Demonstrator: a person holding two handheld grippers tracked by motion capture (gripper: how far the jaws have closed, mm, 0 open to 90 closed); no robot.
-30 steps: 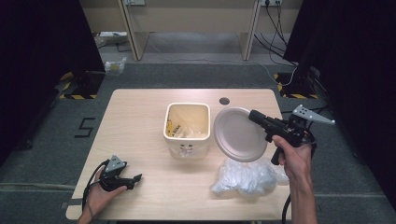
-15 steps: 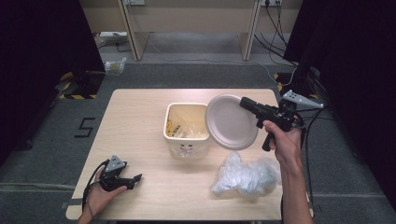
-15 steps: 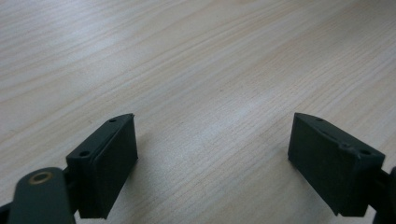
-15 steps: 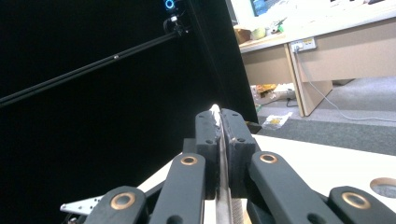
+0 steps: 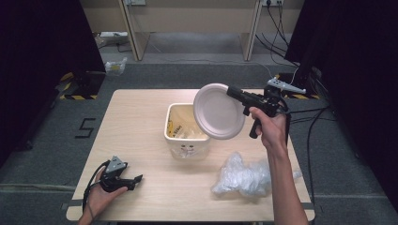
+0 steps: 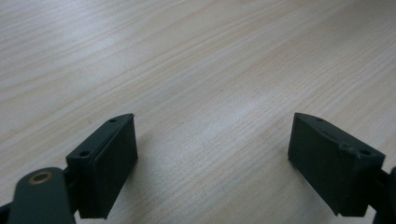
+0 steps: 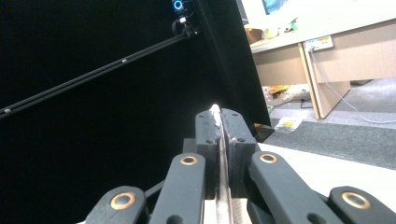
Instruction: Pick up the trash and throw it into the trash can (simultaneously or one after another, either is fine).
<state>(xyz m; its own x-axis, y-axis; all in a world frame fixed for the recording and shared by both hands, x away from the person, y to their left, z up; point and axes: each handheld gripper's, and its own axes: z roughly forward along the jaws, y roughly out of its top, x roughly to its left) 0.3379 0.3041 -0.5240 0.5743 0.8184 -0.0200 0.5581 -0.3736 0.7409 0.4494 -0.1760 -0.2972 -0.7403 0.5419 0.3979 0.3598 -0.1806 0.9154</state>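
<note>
I have the right gripper (image 5: 231, 90) clamped on the rim of a round white disposable plate (image 5: 218, 111), and the plate is up in the air, tilted steeply on edge, over the right side of a square cream-coloured plastic bin (image 5: 187, 129) that stands near the middle of the light wooden table (image 5: 136, 126). In the high view the plate's lower edge overlaps the bin's right rim, though I cannot tell whether the two touch. The bin holds some crumpled yellowish wrappers (image 5: 178, 125).

From the right gripper view, my two black jaws are pressed almost together with the thin white edge of the plate (image 7: 220, 140) caught between the pads (image 7: 208, 135) — only a sliver of it shows, running up the middle.

My left gripper (image 5: 137, 178) lies low at the near left part of the table, held in the left hand (image 5: 101, 194), well apart from the bin. In the left gripper view its jaws stand wide, with bare wood grain (image 6: 210, 93) between them and nothing in their grasp.

A crumpled clear plastic bag (image 5: 244, 176) lies on the table near the right forearm — in front of the bin and to its right, apart from it.
</note>
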